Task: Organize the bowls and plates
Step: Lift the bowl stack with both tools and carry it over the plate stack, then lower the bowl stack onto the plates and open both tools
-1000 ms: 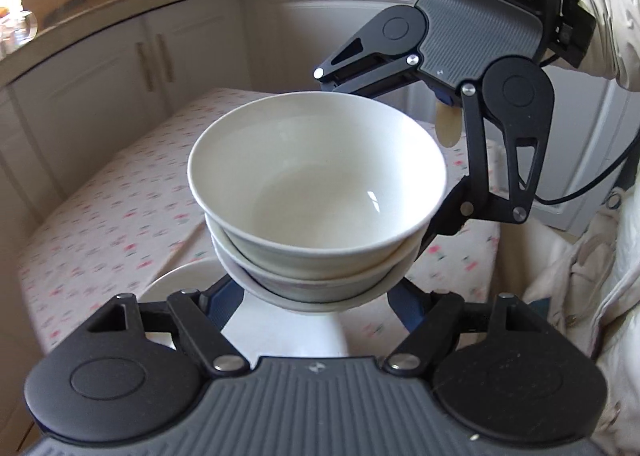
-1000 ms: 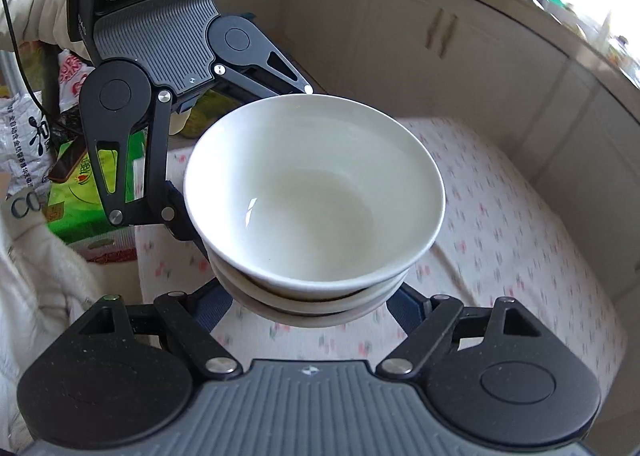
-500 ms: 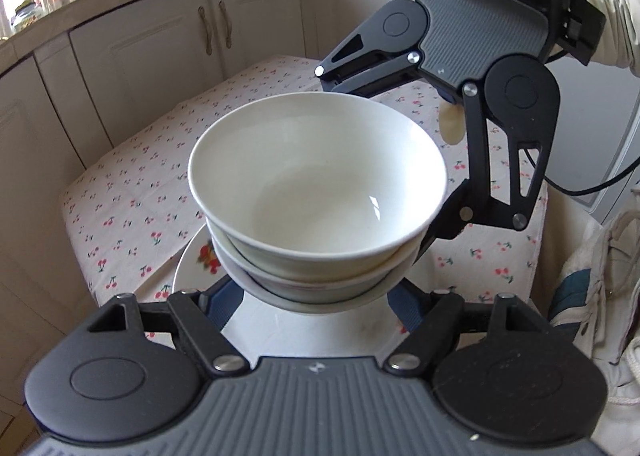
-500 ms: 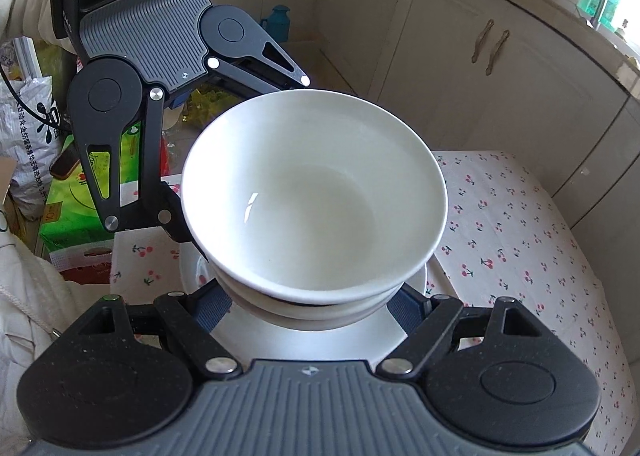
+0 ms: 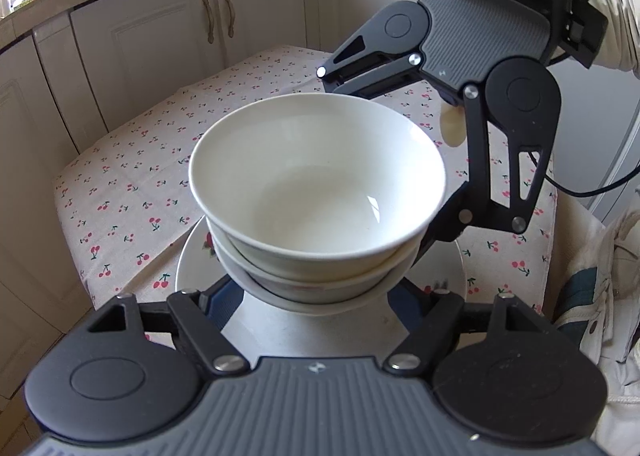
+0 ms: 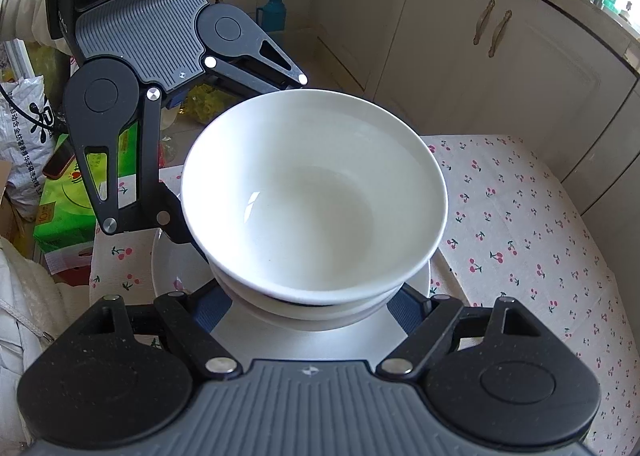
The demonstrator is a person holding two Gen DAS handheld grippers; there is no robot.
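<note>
Both my grippers, left gripper [image 5: 316,292] and right gripper [image 6: 316,296], clamp the nested white bowls [image 5: 316,191] from opposite sides; plate [image 5: 192,268] directly beneath my jaws, so I'd lower level, release together

A small table [image 5: 132,191] stands against pale kitchen cabinets, covered edge to edge by a white cloth [image 6: 520,223] printed with small red cherries. The cloth shows fold creases and hangs over the table's sides. Directly on it lies a wide white plate [image 5: 192,268], near the table's edge, with a red fruit print showing at its rim.
</note>
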